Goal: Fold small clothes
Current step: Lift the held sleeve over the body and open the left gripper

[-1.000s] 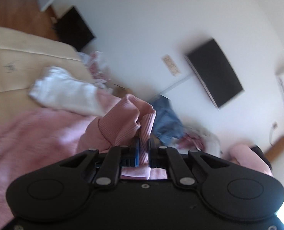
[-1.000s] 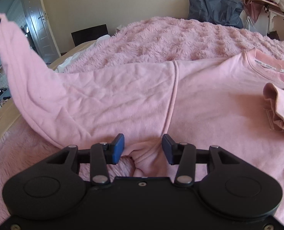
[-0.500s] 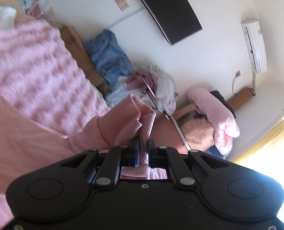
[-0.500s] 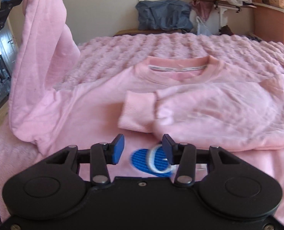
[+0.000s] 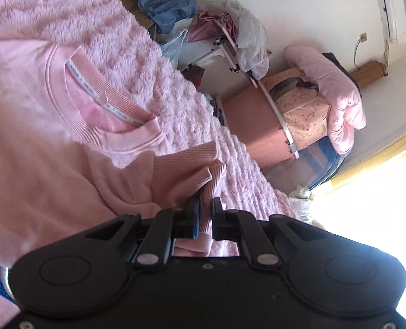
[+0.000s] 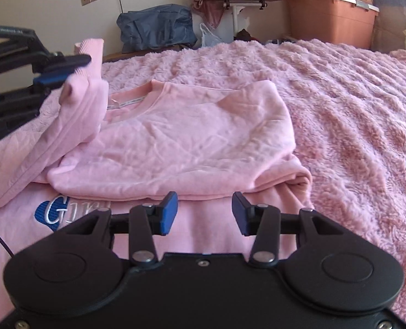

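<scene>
The pink sweatshirt (image 6: 192, 137) is soft matt cloth with ribbed knit at its cuff (image 5: 186, 170) and collar, the pink blanket (image 6: 353, 104) under it is fluffy rough plush, and both grippers, left (image 5: 204, 208) and right (image 6: 205, 215), are matt black plastic with blue pads.

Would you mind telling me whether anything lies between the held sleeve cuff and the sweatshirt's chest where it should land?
Nothing visible does. The left claw holds the cuff above the sweatshirt; the right claw, open, sits nearer the hem.
</scene>
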Action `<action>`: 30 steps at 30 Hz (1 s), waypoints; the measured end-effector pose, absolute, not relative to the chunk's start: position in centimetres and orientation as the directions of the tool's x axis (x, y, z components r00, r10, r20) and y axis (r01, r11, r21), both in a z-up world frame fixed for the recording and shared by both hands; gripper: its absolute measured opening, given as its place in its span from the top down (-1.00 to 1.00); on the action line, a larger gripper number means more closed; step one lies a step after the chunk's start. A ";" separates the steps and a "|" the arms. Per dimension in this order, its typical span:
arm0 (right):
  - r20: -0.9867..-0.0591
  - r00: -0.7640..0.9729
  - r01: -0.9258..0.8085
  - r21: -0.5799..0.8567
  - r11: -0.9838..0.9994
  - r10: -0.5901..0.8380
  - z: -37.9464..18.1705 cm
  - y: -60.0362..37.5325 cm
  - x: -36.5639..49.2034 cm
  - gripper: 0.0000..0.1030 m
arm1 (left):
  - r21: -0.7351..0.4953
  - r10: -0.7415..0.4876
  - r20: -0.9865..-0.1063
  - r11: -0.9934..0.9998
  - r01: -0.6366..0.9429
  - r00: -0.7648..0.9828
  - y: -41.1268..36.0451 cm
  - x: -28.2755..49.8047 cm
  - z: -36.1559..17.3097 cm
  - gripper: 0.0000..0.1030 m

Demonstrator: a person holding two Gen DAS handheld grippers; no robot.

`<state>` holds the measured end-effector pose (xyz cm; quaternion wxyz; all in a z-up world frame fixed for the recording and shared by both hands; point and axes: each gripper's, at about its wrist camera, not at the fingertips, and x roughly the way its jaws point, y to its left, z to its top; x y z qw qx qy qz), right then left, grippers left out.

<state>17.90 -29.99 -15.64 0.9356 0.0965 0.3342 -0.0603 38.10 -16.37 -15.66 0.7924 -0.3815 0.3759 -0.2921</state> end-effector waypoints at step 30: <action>-0.533 0.823 -0.029 0.302 0.953 0.195 -12.4 -31.5 25.8 0.36 | -0.390 -0.375 -0.643 0.911 0.136 0.667 -5.5 35.6 -12.9 -0.08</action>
